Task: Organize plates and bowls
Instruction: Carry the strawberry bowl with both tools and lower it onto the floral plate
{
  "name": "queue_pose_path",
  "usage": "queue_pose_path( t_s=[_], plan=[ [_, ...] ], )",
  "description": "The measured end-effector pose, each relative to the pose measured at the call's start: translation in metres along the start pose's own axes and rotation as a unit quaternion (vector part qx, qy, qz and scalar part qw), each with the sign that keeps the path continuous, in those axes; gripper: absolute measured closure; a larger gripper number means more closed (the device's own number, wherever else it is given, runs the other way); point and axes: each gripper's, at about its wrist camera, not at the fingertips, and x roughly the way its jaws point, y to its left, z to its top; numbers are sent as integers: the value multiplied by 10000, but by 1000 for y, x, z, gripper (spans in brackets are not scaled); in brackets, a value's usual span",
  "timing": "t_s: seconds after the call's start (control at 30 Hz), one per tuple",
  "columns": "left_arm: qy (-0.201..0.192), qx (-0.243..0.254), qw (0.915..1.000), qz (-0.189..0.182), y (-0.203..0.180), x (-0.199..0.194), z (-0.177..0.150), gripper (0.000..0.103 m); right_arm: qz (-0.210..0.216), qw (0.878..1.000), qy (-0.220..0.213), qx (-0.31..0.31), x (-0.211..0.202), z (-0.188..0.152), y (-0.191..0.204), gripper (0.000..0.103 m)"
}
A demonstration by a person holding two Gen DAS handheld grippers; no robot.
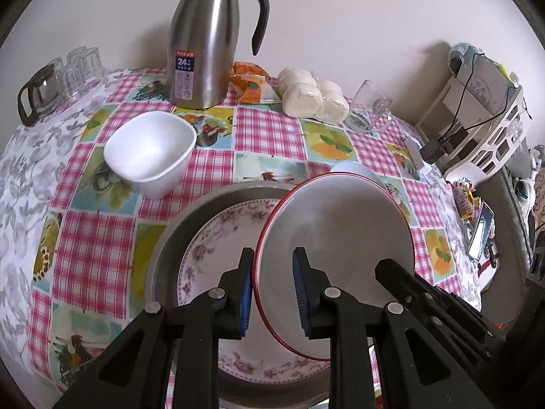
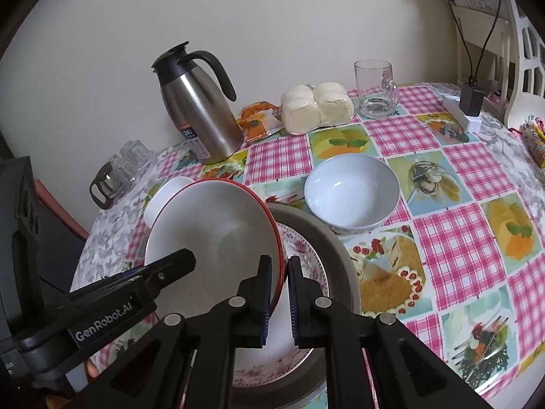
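Both my grippers are clamped on the red-rimmed plate [image 1: 335,238]: left gripper [image 1: 272,293] pinching its left edge, right gripper [image 2: 278,298] its right edge. I've got it tilted above the floral plate [image 1: 218,238] sitting in the grey metal tray [image 2: 337,255]. White square bowl [image 1: 151,151] and round pale-blue bowl [image 2: 351,192] sit apart on the checked tablecloth [image 2: 456,238].

Brushed-steel jug [image 1: 204,47], glossy ceramic plate [image 1: 340,238], glass mug [image 2: 374,90]
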Motion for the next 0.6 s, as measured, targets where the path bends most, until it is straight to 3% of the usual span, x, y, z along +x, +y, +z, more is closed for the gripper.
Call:
queue_pose_path(
  t_s=[0.33,0.6],
  plan=[
    [-44,-251,9997,12,15,-11,-4,80,106,9997,121,-181,2,-8,13,93],
    [135,-276,9995,54,13,-1,-5,80,96,9995,236,-171,7,-9,11,92]
  ],
)
